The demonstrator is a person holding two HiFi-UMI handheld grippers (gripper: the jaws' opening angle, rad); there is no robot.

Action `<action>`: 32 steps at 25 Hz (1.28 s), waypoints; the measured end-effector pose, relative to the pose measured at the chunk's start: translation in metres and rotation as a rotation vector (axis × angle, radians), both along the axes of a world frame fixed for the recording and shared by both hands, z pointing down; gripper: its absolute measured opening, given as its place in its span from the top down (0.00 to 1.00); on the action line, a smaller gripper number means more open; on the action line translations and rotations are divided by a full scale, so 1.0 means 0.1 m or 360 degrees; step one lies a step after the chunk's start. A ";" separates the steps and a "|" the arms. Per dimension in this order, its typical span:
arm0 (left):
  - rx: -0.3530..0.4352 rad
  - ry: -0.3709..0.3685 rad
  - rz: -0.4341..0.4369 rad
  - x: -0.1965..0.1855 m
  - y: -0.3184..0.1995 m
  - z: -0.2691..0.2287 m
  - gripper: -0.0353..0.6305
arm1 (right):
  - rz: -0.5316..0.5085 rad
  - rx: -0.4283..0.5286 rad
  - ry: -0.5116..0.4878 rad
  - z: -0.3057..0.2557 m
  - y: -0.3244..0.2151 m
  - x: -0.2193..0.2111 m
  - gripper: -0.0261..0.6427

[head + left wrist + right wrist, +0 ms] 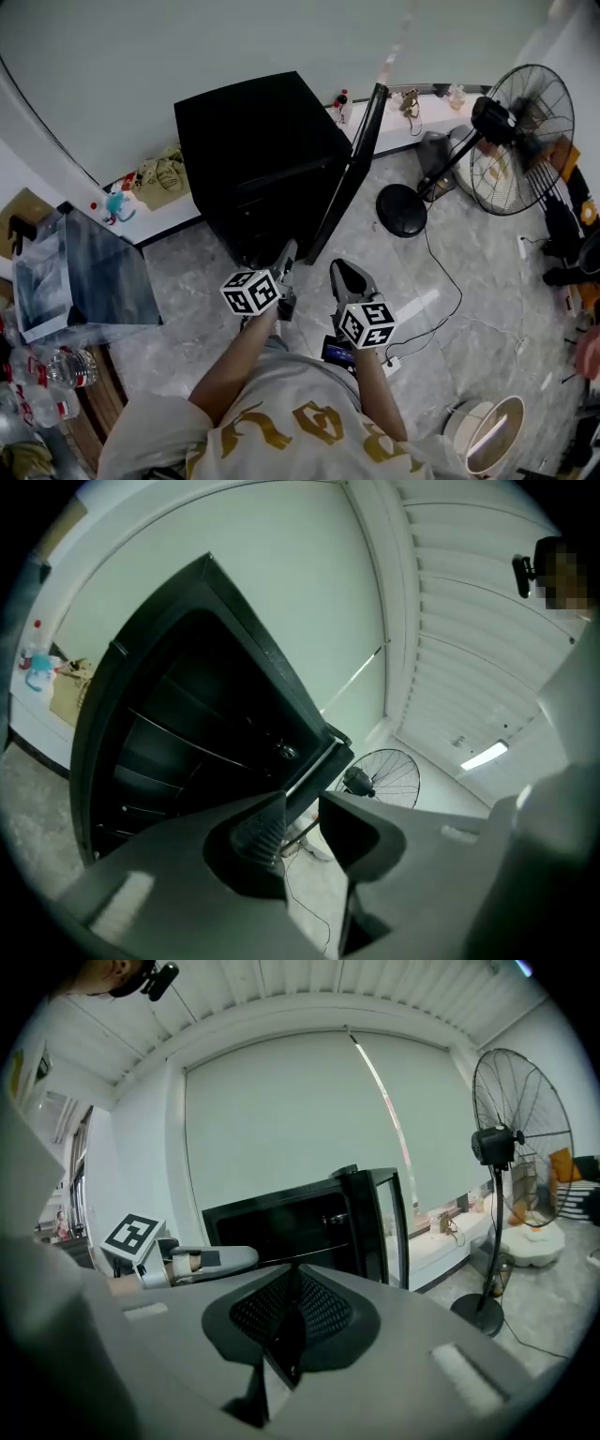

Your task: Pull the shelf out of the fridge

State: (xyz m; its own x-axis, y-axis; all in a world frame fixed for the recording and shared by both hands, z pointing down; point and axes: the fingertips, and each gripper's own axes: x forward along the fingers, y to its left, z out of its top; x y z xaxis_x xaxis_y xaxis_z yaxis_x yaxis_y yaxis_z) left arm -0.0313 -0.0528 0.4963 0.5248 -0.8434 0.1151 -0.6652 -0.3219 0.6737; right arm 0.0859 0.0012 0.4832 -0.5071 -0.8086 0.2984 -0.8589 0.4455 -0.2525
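A small black fridge (258,150) stands against the wall with its door (352,169) swung open to the right. In the left gripper view its dark inside shows thin shelves (183,738) still sitting in place. My left gripper (286,251) is just in front of the fridge opening; its jaws (302,819) stand open with nothing between them. My right gripper (341,270) hovers beside it, near the door's lower edge, with its jaws (289,1281) shut on nothing. The right gripper view shows the fridge (291,1222) and the left gripper (192,1260) to its left.
A large standing fan (511,141) with a round base (401,210) is on the tiled floor to the right, a cable trailing from it. A clear plastic box (80,277) and bottles (47,370) sit at the left. A white bucket (492,436) is at bottom right.
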 end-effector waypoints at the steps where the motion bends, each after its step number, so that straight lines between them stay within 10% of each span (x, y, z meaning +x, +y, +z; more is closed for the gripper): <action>1: -0.0015 0.0023 0.0023 0.00 -0.09 0.04 0.64 | 0.0011 -0.0001 0.0013 0.03 -0.09 -0.06 0.89; 12: -0.0209 0.0480 0.0028 0.04 -0.79 0.42 0.64 | 0.0137 -0.0012 0.0114 0.08 -0.55 -0.16 0.91; 32: -0.0113 0.1124 -0.0517 0.04 -1.68 0.74 0.62 | 0.0052 -0.0186 0.0065 0.55 -1.11 0.02 0.90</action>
